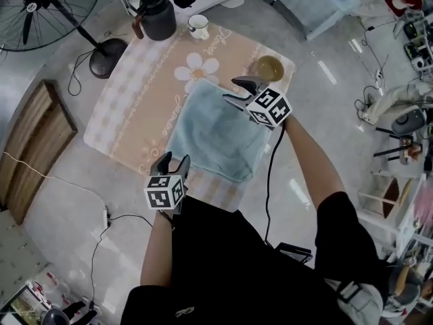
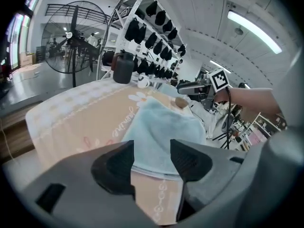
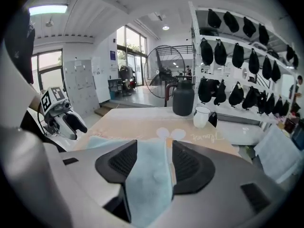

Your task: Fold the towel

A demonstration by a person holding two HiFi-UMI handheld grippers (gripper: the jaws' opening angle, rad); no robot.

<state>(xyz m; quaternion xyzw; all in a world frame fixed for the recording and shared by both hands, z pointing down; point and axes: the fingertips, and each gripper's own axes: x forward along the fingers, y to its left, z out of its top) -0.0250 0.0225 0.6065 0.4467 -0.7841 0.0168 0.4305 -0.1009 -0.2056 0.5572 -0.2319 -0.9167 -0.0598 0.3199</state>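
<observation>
Tablecloth (image 1: 135,93) partly under towel (image 1: 216,131)

The person wears a black short-sleeved top (image 1: 223,249). The left gripper (image 1: 172,158) and the right gripper (image 1: 235,90) are grey, with black ribbed pads (image 2: 192,159). Each has a white cube (image 1: 269,107) printed with black square markers. A thin black cable (image 1: 270,175) trails from the right one.

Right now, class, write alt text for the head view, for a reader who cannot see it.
A light-blue towel lies on a peach flowered tablecloth. A person holds the left gripper over the cloth's near edge and the right gripper above the towel's far right corner, both with jaws open and empty. A dark jug, mug and bowl stand beyond.
</observation>
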